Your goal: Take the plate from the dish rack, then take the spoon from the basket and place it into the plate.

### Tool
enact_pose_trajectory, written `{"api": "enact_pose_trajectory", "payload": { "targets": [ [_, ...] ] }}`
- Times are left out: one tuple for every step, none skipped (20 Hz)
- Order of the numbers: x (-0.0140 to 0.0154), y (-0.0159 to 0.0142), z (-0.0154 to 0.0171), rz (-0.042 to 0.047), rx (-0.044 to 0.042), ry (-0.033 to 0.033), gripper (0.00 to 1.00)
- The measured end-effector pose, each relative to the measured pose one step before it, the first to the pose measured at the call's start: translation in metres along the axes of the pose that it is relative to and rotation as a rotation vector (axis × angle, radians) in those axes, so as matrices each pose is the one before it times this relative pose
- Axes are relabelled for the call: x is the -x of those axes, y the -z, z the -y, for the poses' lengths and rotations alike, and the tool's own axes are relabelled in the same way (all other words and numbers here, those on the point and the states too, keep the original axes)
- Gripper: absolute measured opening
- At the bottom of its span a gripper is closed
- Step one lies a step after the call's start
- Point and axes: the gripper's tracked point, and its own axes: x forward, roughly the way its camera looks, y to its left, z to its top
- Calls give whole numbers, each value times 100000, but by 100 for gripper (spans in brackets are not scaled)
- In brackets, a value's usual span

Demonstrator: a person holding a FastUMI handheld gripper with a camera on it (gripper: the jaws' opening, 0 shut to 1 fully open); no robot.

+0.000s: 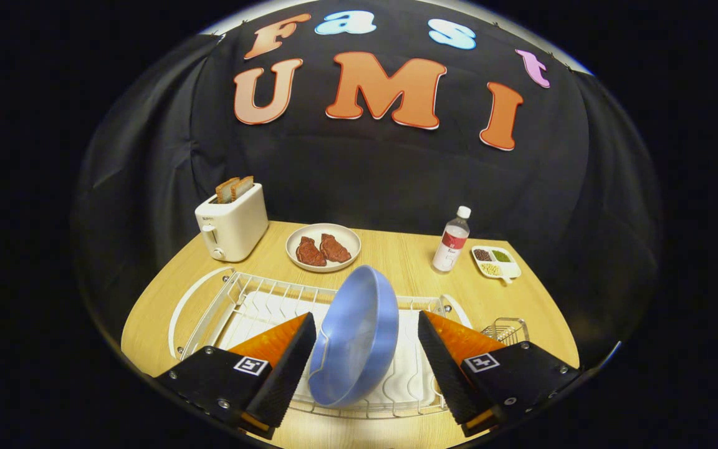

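Two fingers of the gripper [366,355] spread wide around the blue plate [354,337], which stands tilted on edge in the white wire dish rack [234,305]; left finger looks close, right one's apart. Small wire basket [507,329] sits just beside the rack.

Blue round plate [354,337] standing on edge in the white wire dish rack [234,299], filling most of the gap between the spread fingers of the gripper [366,349]; left finger close to the rim, wider free slot on the right side. Open rack slots left of the plate, in the lower left of the frame. Beyond the rack, bare wooden table [396,255] between the white plate of brown meat pieces [323,247] and the clear bottle with red label [451,240]. Blocked upper left by the white toaster with bread slices [232,221]. Small white divided tray [496,260] and wire basket [506,329] crowding the right side.
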Motion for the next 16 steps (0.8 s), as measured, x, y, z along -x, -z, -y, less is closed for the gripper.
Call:
{"api": "enact_pose_trajectory", "payload": {
  "targets": [
    [-565,400,-113,-2784,-1308,210,98],
    [-562,132,153,-1886,-981,1311,98],
    [-429,112,-69,-1244,-788,444,98],
    [-272,219,-146,-1667,-315,154,95],
    [-268,320,-75,-1971,-84,762,89],
    [-178,613,27,-2689,513,986,75],
    [-210,440,25,-2418,290,1173,71],
    [-148,306,69,-1982,-276,1069,60],
    [6,222,522,-1660,-1034,2679,47],
    [-258,172,311,-692,-674,1527,33],
    [95,5,343,-709,-482,2351,32],
    [167,-186,268,-8,-1649,1330,28],
    [151,-425,-106,945,-854,632,26],
    [381,-162,26,550,-92,677,24],
    [321,-473,74,1167,1023,734,23],
    [205,-492,131,1548,872,1248,23]
  ]
}}
